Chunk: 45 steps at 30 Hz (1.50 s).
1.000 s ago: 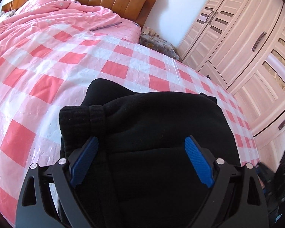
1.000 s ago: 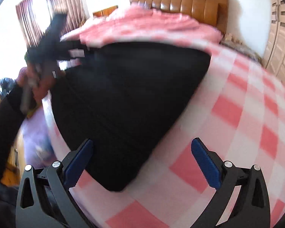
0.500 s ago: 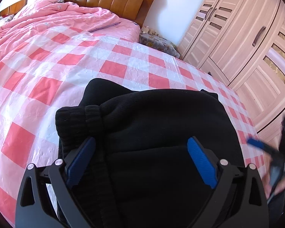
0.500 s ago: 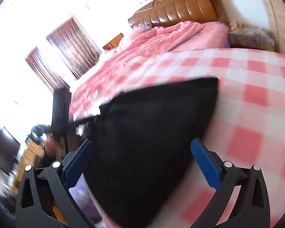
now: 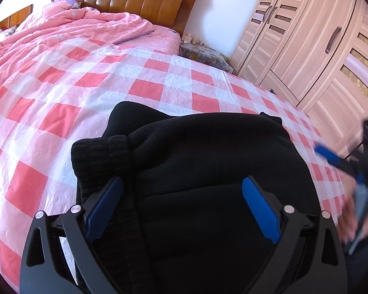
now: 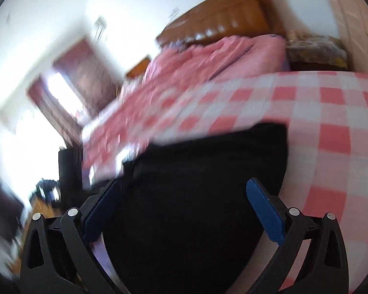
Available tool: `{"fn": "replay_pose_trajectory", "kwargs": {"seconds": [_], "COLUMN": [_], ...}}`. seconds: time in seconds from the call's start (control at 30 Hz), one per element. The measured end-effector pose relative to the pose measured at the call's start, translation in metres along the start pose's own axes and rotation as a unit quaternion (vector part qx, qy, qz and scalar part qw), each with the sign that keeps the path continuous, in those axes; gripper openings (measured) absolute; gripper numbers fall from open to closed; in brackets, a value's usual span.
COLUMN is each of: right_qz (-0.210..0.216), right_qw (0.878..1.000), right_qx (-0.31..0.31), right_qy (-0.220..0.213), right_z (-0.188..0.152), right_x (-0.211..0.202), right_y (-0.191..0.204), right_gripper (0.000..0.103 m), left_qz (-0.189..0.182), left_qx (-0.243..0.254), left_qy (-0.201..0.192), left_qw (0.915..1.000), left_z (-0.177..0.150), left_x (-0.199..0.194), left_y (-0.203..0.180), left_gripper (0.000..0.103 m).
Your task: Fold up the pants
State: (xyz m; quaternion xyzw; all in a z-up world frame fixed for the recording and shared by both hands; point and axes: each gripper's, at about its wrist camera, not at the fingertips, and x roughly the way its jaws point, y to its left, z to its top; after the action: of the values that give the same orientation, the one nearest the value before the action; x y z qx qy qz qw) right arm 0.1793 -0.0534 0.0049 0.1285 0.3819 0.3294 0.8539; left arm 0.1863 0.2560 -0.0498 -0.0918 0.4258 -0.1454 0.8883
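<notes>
Black knit pants (image 5: 208, 161) lie folded in a thick bundle on the pink checked bed cover (image 5: 85, 93), ribbed cuffs (image 5: 98, 156) at the left. My left gripper (image 5: 181, 208) is open and empty, hovering just over the near part of the bundle. The right gripper (image 5: 341, 164) shows blurred at the right edge of the left wrist view. In the blurred right wrist view my right gripper (image 6: 184, 210) is open and empty over the pants (image 6: 203, 183).
A pink quilt (image 5: 68, 31) is heaped by the wooden headboard (image 5: 125, 0). A wooden wardrobe (image 5: 319, 49) stands to the right. A patterned bedside surface (image 5: 203, 55) sits between them. A curtained window (image 6: 68, 98) is at the far left.
My right gripper has swung fast around the pants and now sits low over them, also entering the left wrist view. My left gripper has hardly moved.
</notes>
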Motion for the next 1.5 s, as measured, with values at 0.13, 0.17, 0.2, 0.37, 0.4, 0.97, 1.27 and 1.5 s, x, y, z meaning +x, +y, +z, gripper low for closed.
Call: {"fn": "replay_pose_trajectory", "kwargs": {"seconds": [0.13,0.17,0.2,0.37,0.4,0.97,1.27,1.5], "right_qz": [-0.104,-0.118,-0.119,-0.152,-0.143,-0.266,-0.277,-0.277], "right_qw": [0.985,0.982,0.982,0.980,0.980,0.951,0.951,0.953], "right_qx": [-0.123,-0.138,-0.136,-0.125,-0.131,-0.151,-0.124,-0.114], "right_qy": [0.064,0.061,0.050,0.037,0.037,-0.049,-0.055,-0.045], "right_z": [-0.049,-0.059,-0.062,-0.071,-0.073,-0.143,-0.152,-0.155], "right_x": [0.015,0.016,0.013,-0.013,-0.012,-0.079,-0.087,-0.083], "right_y": [0.033,0.035,0.033,0.047,0.051,0.093,0.075,0.071], "right_gripper": [0.099,0.099,0.099,0.099,0.099,0.099,0.099,0.099], "left_qz": [0.020,0.024,0.029,0.167,0.204,0.199,0.279,0.231], "left_qx": [0.013,0.016,0.018,0.045,0.071,0.046,0.087,0.077], "left_qy": [-0.001,-0.001,-0.002,-0.048,-0.080,-0.200,-0.221,-0.185], "left_qw": [0.9997,0.9996,0.9994,0.9838,0.9732,0.9582,0.9306,0.9521], "left_z": [-0.002,-0.002,-0.003,-0.015,-0.025,-0.142,-0.160,-0.160], "left_x": [0.001,0.001,0.001,-0.023,-0.037,-0.141,-0.125,-0.117], "left_y": [-0.006,-0.008,-0.009,-0.036,-0.052,-0.135,-0.178,-0.170], "left_gripper": [0.097,0.097,0.097,0.096,0.097,0.101,0.101,0.101]}}
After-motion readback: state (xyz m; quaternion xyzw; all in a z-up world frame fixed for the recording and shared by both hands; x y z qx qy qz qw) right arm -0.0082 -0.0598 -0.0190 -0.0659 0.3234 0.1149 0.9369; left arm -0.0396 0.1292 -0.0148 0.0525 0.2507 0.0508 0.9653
